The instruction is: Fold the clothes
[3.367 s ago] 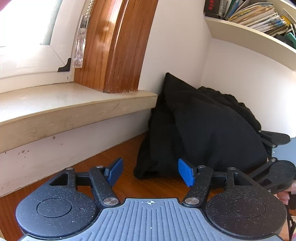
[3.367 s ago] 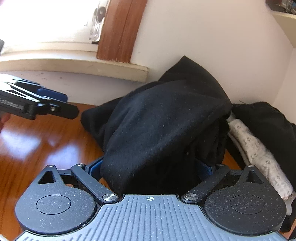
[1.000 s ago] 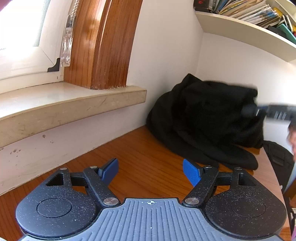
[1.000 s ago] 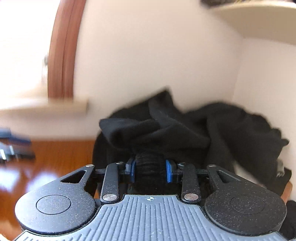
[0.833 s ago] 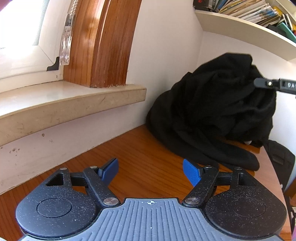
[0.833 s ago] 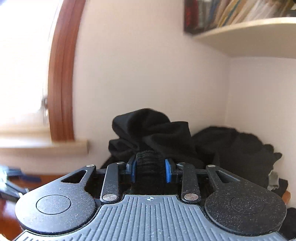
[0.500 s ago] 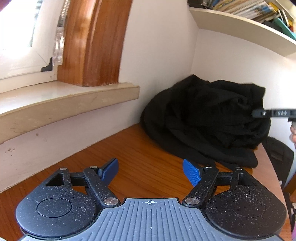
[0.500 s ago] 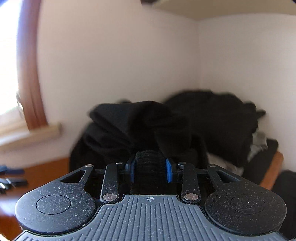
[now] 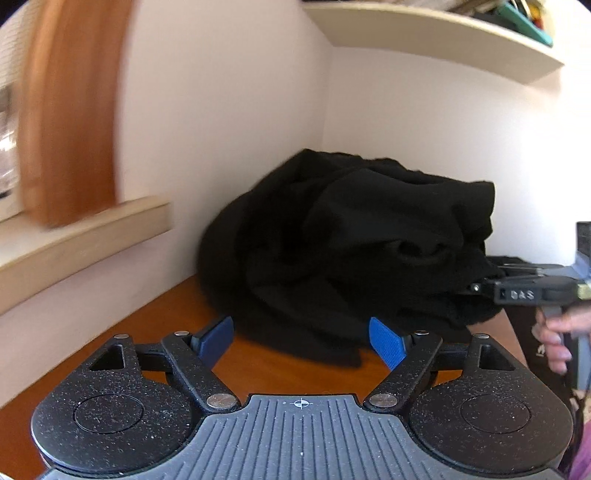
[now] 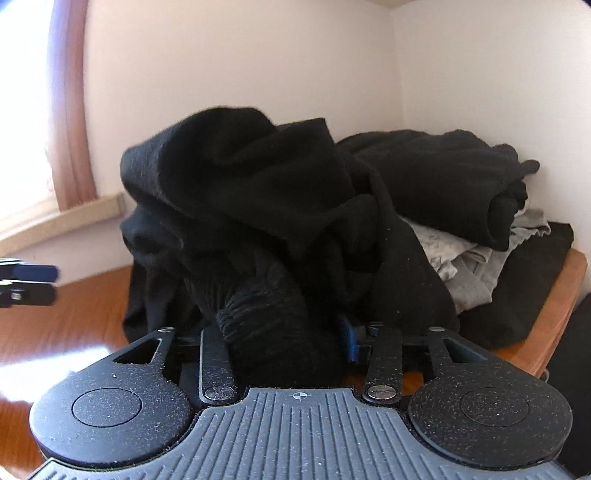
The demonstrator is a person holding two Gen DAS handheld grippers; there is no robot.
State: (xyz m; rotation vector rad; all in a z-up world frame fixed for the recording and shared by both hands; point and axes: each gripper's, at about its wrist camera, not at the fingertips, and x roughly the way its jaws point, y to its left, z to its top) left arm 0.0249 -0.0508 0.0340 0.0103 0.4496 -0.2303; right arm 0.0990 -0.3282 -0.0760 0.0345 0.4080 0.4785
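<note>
The right gripper (image 10: 288, 350) is closed on a thick ribbed fold of the black sweater (image 10: 258, 206), a cuff or hem by the look of it. The fabric bulges up between the two fingers and covers the left one, so only the edge of one blue pad (image 10: 347, 341) shows. The rest of the sweater is bunched in a loose heap just ahead of the gripper, slumped on the wooden table (image 10: 55, 325) and against the white wall (image 10: 240, 55).

The left gripper (image 9: 301, 341) is held wide open with nothing in it. Both of its blue pads (image 9: 386, 343) are bare, and between them you see only tabletop and the near edge of the sweater (whether the right pad brushes the cloth I cannot tell).

Behind the sweater, in the corner, sits a pile of other clothes: another black garment (image 10: 443, 173) on top, rolled at its right end, with pale grey clothes (image 10: 465, 266) underneath and more dark fabric below those, all reaching to the table's far edge.

From the left side, the right gripper's fingertips disappear into the right flank of the sweater, and the fingers of the person's hand (image 9: 557, 332) curl round its handle. A window sill (image 9: 85, 236) and wooden window frame (image 9: 70, 122) are off to the left, somewhat blurred. A shelf (image 9: 424, 33) runs along the wall above the heap.
</note>
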